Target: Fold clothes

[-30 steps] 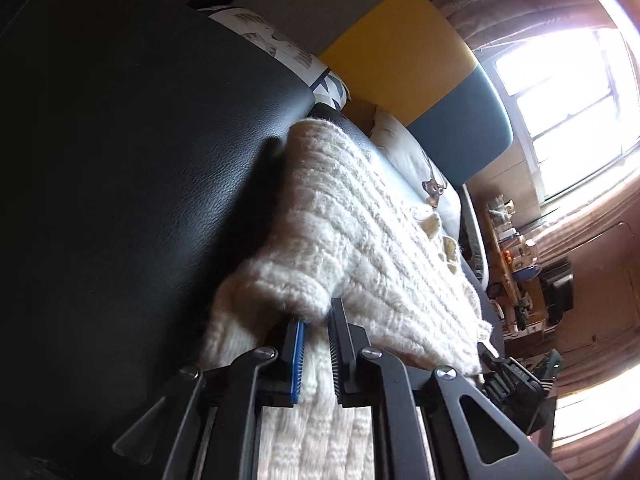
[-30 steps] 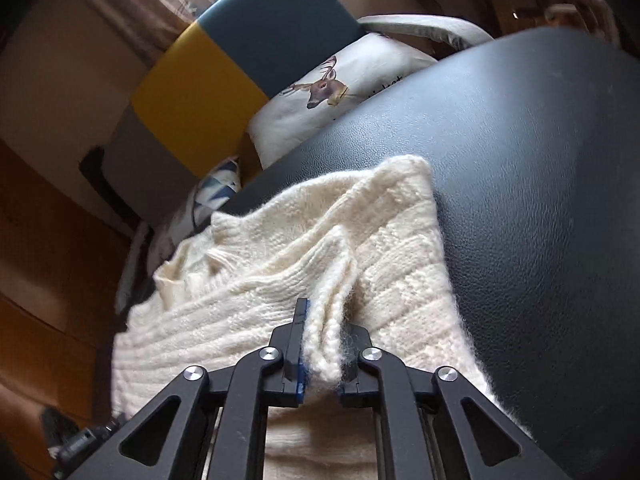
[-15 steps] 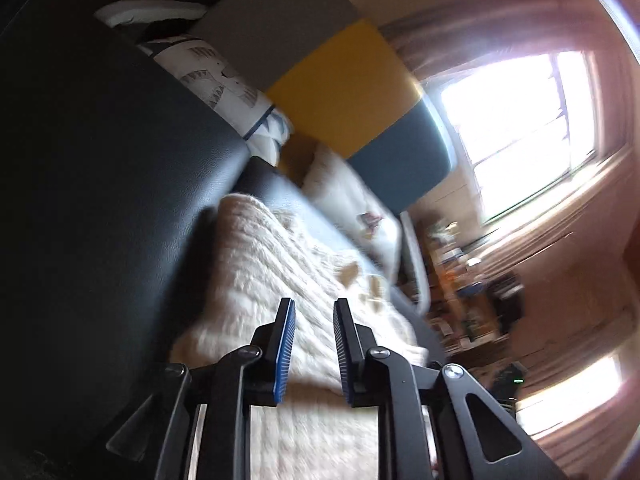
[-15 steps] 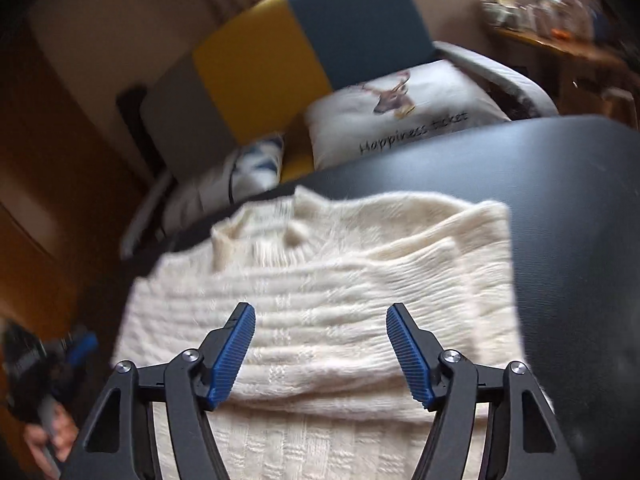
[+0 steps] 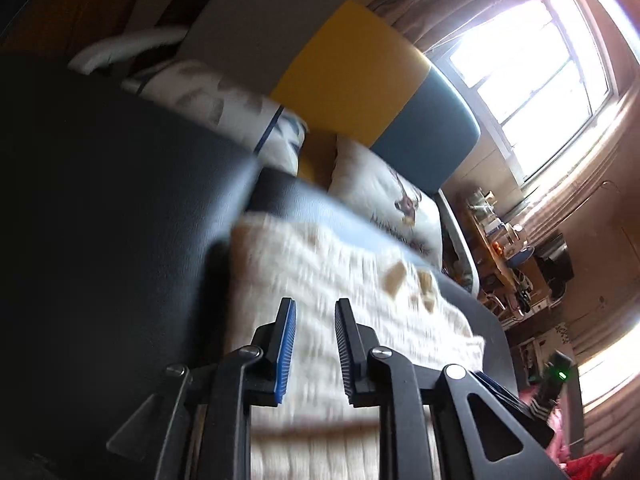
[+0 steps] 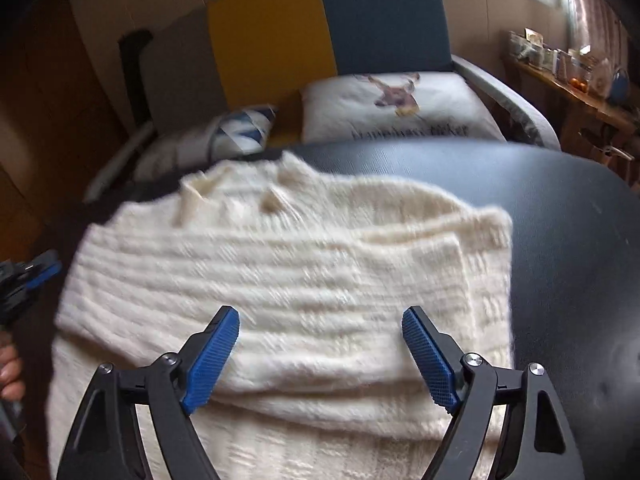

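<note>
A cream knitted sweater (image 6: 304, 264) lies folded on a black leather surface (image 6: 560, 216), its upper part laid over the lower. My right gripper (image 6: 320, 320) hovers above the fold, wide open with nothing between its blue pads. In the left wrist view the same sweater (image 5: 328, 280) appears blurred, and my left gripper (image 5: 314, 308) hangs over its left part, slightly open with a narrow gap and nothing held. The left gripper also shows at the left edge (image 6: 28, 276) of the right wrist view, held by a hand (image 6: 10, 372).
Behind the black surface (image 5: 120, 208) stands a grey, yellow and blue chair (image 6: 312, 28) with a deer cushion (image 6: 400, 104) and a blue-patterned cushion (image 6: 240, 132). A cluttered wooden shelf (image 6: 572, 80) runs at the right. A bright window (image 5: 532, 64) is beyond.
Both grippers have let go of the sweater fold and pulled back and up. The right one has opened wide; the left has opened a little. The fold now lies flat.
</note>
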`<action>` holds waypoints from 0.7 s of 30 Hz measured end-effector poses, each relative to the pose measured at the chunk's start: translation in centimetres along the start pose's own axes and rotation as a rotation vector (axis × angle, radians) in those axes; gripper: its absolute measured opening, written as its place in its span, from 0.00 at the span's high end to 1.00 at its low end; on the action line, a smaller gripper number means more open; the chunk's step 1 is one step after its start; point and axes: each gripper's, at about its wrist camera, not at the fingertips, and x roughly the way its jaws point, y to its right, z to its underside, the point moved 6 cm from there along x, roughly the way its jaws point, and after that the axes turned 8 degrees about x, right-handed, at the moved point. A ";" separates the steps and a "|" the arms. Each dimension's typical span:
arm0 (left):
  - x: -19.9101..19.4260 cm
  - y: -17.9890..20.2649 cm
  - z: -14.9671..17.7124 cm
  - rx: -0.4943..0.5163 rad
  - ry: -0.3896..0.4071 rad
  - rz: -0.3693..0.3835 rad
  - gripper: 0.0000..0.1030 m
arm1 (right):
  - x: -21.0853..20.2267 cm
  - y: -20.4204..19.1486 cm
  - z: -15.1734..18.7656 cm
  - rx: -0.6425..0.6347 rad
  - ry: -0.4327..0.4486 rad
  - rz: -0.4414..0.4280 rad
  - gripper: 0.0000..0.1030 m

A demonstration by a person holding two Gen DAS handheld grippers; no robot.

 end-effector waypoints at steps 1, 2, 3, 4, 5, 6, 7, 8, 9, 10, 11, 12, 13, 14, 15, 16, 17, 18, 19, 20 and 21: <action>0.7 -0.2 -0.8 0.007 -0.003 -0.012 0.81 | 0.1 0.0 -0.3 -0.002 0.003 0.006 0.18; 1.6 -0.5 -1.5 0.009 -0.012 -0.034 0.81 | 0.1 -0.1 -0.6 -0.004 0.006 0.012 0.18; 2.3 -0.9 -2.0 0.011 -0.022 -0.051 0.81 | 0.3 0.0 -0.9 -0.004 0.007 0.021 0.18; 2.8 -1.4 -2.2 0.008 -0.036 -0.062 0.81 | 0.6 0.4 -1.0 0.002 0.004 0.035 0.18; 3.2 -2.3 -2.0 0.001 -0.053 -0.083 0.81 | 1.0 0.9 -1.1 0.010 -0.003 0.050 0.18; 3.4 -3.3 -1.7 -0.005 -0.076 -0.101 0.81 | 1.3 1.3 -1.1 0.020 -0.011 0.060 0.18; 3.9 -4.2 -0.9 -0.009 -0.113 -0.115 0.81 | 1.7 1.8 -0.9 0.028 -0.023 0.064 0.18; 4.8 -4.8 -0.3 -0.014 -0.136 -0.122 0.81 | 2.2 2.1 -0.6 0.027 -0.036 0.068 0.18; 5.0 -5.0 0.0 -0.012 -0.124 -0.118 0.79 | 2.6 2.3 -0.4 0.020 -0.043 0.073 0.17; 4.9 -5.0 0.2 0.003 -0.112 -0.119 0.79 | 2.7 2.3 -0.3 0.014 -0.045 0.077 0.17; 4.8 -4.8 0.3 0.019 -0.113 -0.126 0.79 | 2.8 2.3 -0.2 0.008 -0.047 0.081 0.17; 4.8 -4.7 0.3 0.027 -0.115 -0.132 0.79 | 3.0 2.3 0.0 0.002 -0.049 0.086 0.17; 4.6 -4.7 0.2 0.028 -0.121 -0.137 0.79 | 3.1 2.3 0.1 -0.004 -0.051 0.090 0.17; 4.3 -4.6 0.2 0.021 -0.127 -0.139 0.79 | 3.1 2.3 0.1 -0.005 -0.056 0.088 0.17; 3.9 -4.6 0.2 0.005 -0.129 -0.141 0.79 | 2.8 2.3 0.0 0.002 -0.064 0.075 0.17; 3.0 -4.5 0.3 -0.012 -0.122 -0.138 0.79 | 2.1 2.4 0.1 0.015 -0.070 0.052 0.17; 1.7 -4.4 0.5 -0.019 -0.104 -0.124 0.79 | 1.0 2.4 0.3 0.035 -0.067 0.019 0.17; 0.4 -4.1 1.0 -0.017 -0.078 -0.097 0.79 | -0.2 2.5 0.5 0.056 -0.065 -0.013 0.16; -1.0 -3.9 1.5 -0.014 -0.061 -0.068 0.78 | -1.4 2.8 1.0 0.081 -0.067 -0.055 0.11; -2.4 -3.8 2.4 -0.008 -0.060 -0.032 0.77 | -2.8 3.3 1.8 0.114 -0.078 -0.108 0.08; -3.7 -3.7 3.4 -0.005 -0.063 0.004 0.77 | -4.1 3.9 2.8 0.152 -0.092 -0.152 0.03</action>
